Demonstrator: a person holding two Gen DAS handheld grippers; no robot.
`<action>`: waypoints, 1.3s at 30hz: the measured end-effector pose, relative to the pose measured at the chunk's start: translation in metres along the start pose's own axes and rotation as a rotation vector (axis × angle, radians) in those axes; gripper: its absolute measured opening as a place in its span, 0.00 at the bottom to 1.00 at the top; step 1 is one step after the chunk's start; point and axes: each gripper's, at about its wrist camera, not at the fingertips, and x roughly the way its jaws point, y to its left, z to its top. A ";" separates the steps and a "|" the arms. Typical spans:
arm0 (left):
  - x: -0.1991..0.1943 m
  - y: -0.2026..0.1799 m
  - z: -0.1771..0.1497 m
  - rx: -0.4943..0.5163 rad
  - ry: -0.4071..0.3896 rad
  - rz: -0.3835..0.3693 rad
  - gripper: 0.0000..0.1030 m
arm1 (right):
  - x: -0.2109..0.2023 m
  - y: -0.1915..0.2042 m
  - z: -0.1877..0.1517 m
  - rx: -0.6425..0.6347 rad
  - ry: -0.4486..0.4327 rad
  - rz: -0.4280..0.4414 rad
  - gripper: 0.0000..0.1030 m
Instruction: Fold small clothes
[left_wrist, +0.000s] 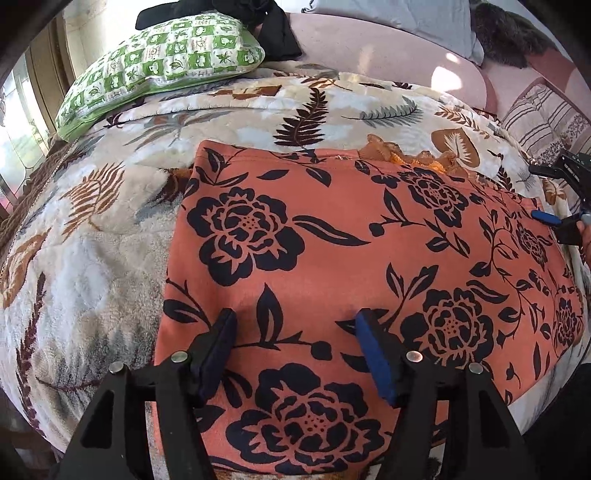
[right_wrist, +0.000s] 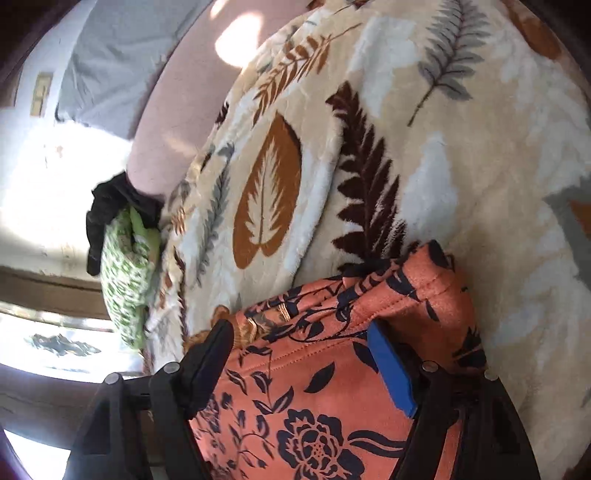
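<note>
An orange cloth with black flowers (left_wrist: 332, 240) lies spread flat on a leaf-patterned plush blanket (left_wrist: 110, 258). My left gripper (left_wrist: 295, 332) hovers over the cloth's near part, jaws open, with only flat fabric beneath. At the cloth's right edge, my right gripper (left_wrist: 554, 221) shows its blue pad. In the right wrist view the right gripper (right_wrist: 299, 354) stands wide, and a bunched, hemmed corner of the cloth (right_wrist: 314, 398) fills the gap between its fingers. I see no pinch on it. Orange lace trim peeks out at the cloth's far edge.
A green-and-white pillow (left_wrist: 162, 70) rests at the far left of the bed, with a black garment (left_wrist: 273, 29) behind it. Pink sheet (left_wrist: 369, 48), a grey pillow (left_wrist: 406, 18) and a striped cushion (left_wrist: 543, 122) lie beyond. A bright window sits at left.
</note>
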 end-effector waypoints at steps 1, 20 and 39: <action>-0.006 0.002 0.000 -0.008 -0.012 -0.001 0.65 | -0.010 0.005 -0.005 -0.026 -0.024 -0.016 0.77; -0.052 0.020 -0.042 -0.053 -0.066 -0.016 0.69 | -0.093 -0.016 -0.179 -0.136 0.024 0.069 0.77; -0.075 0.012 -0.048 -0.102 -0.108 -0.058 0.74 | -0.080 0.020 -0.231 -0.284 0.042 0.077 0.78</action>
